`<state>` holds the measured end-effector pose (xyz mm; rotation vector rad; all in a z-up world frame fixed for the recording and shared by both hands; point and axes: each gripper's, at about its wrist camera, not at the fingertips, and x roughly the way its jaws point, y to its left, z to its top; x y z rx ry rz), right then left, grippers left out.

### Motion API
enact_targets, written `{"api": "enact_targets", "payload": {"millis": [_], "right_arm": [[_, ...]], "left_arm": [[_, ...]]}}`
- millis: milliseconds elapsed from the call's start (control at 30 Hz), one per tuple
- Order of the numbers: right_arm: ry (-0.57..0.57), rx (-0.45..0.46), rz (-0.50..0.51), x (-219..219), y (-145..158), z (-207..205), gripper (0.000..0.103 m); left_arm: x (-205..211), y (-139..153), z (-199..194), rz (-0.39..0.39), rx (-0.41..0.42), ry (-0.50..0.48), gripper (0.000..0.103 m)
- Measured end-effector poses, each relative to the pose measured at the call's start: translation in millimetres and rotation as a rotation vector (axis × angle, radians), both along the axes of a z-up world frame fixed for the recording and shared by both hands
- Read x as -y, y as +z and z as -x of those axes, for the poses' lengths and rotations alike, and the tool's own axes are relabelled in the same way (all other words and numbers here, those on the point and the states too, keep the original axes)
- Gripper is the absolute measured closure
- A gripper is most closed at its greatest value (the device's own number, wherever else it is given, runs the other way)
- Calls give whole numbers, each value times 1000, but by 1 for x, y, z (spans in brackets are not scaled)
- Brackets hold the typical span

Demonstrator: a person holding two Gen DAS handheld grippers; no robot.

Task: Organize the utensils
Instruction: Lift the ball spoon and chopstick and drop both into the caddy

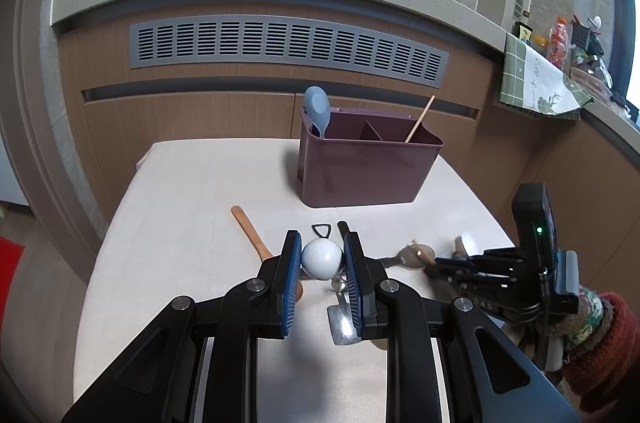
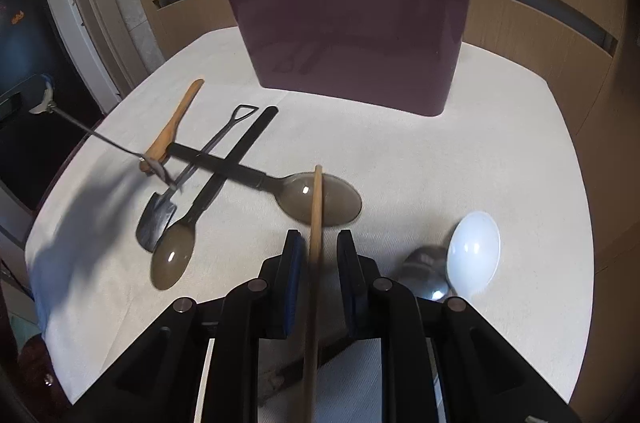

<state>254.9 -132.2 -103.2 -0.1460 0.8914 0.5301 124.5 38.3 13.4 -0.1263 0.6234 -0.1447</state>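
Utensils are mid-sort: a blue spoon (image 1: 318,111) and one chopstick (image 1: 419,119) already stand in the maroon holder (image 1: 368,167) at the far edge of the table (image 1: 192,191); rest lie loose near the front edge. A white ball-ended utensil (image 1: 322,258) is pinched btwn left gripper (image 1: 322,263) pads, jaws part-spread around it. A second chopstick (image 2: 316,215) sits btwn right gripper (image 2: 318,263) jaws, nearly pressed together; contact w/ pads can't be confirmed. Next, prob.: both carried to holder, dropped in by type.

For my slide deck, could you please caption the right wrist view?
Right hand-held gripper with a wooden chopstick between its fingers, above scattered spoons, before a maroon utensil holder.
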Motion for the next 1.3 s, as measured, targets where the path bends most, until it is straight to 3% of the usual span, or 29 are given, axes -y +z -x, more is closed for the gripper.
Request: {"api": "enact_targets", "payload": {"millis": [67,233,400,500,667,833,1000,1133,1300], "right_arm": [[-3,26,17,-2,4,1,97],[-12,95,-60,14,31,13,98],[-54,173,-141,33,70,25,98],[-62,296,-193,39,119,31,98],[-100,592,-264,46,230,24,98],[-161,694,-324,42,287,-6,98],[-180,762,-344,30,287,-31,98],[-189,718,-347,21,259,-59,98],[-191,653,-284,10,214,-88,98]], "left_arm": [[0,3,0,-1,6,-3,81],[2,15,2,-2,29,-5,81],[9,47,-4,-5,68,-36,81],[12,91,-13,-6,148,-56,81],[16,162,-55,-2,303,-36,81],[13,179,-106,71,312,-38,81],[14,154,-161,98,276,-40,81],[18,125,-189,108,213,-50,81],[24,93,-213,60,166,-36,81]]}}
